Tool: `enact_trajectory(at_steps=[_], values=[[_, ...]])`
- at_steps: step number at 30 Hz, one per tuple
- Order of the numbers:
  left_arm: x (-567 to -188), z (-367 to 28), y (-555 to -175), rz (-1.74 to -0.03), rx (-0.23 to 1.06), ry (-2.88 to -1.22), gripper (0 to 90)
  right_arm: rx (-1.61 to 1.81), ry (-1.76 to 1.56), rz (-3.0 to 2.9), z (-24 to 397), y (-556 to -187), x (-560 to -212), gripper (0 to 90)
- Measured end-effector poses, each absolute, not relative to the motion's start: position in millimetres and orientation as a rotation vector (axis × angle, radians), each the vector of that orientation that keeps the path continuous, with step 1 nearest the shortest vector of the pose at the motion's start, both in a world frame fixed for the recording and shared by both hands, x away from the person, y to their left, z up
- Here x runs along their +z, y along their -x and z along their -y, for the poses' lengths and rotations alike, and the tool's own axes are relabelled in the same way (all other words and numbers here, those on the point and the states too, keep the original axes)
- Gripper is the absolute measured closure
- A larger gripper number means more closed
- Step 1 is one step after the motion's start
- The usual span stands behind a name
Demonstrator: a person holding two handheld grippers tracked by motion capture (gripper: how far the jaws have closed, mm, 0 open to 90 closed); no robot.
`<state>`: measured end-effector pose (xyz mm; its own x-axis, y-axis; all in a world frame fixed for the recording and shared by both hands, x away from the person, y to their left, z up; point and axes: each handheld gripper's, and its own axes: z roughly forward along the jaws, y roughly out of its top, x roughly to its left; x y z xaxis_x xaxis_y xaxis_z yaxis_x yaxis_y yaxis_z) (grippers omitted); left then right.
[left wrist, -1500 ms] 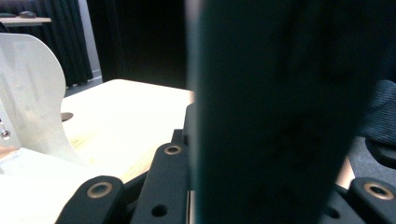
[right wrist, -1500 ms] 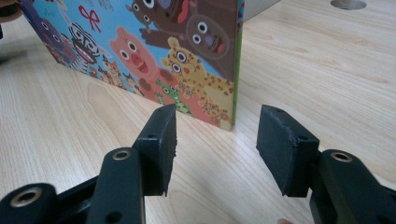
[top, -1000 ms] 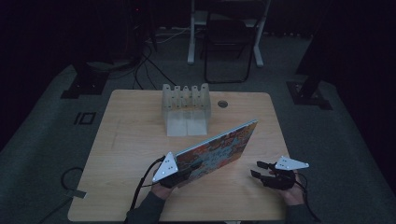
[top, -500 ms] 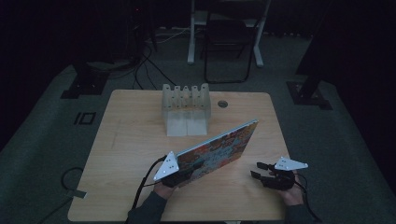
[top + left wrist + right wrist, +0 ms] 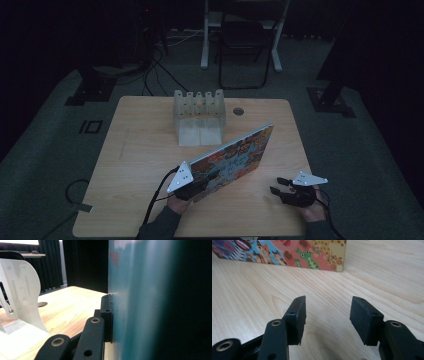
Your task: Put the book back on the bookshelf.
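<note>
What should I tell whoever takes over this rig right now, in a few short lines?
Left gripper: shut on the picture book, gripping its near lower corner; the book stands tilted on its edge on the table.
Right gripper: jaws open with nothing between them, low over the table, right of the book and apart from it.
White slotted rack: at the far middle of the table, behind the book; whether anything is in its slots cannot be told.
Done: book gripped and stood up.
Left: probably carry it to the rack and slot it in, right gripper steadying.

The pale, matt wooden table (image 5: 140,160) shows smooth grain. On it, the colourful flat cardboard-like book (image 5: 235,157) looks glossy; the white plastic rack (image 5: 198,107) behind it looks matt.
</note>
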<state>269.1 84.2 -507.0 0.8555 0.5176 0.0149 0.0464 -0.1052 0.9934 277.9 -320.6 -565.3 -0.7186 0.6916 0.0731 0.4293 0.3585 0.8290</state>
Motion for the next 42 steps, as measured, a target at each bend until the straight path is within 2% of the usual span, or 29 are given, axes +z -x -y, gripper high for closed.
enact_trajectory(at_steps=[21,42], values=[[-498,-82,-273,-0.484,0.394,-1.648,81.2,1.141,-1.008,-2.388,313,-280,-573,41.2],[-492,-79,-273,-0.485,0.373,-1.656,81.3,1.154,-0.998,-2.403,313,-280,-573,39.3]])
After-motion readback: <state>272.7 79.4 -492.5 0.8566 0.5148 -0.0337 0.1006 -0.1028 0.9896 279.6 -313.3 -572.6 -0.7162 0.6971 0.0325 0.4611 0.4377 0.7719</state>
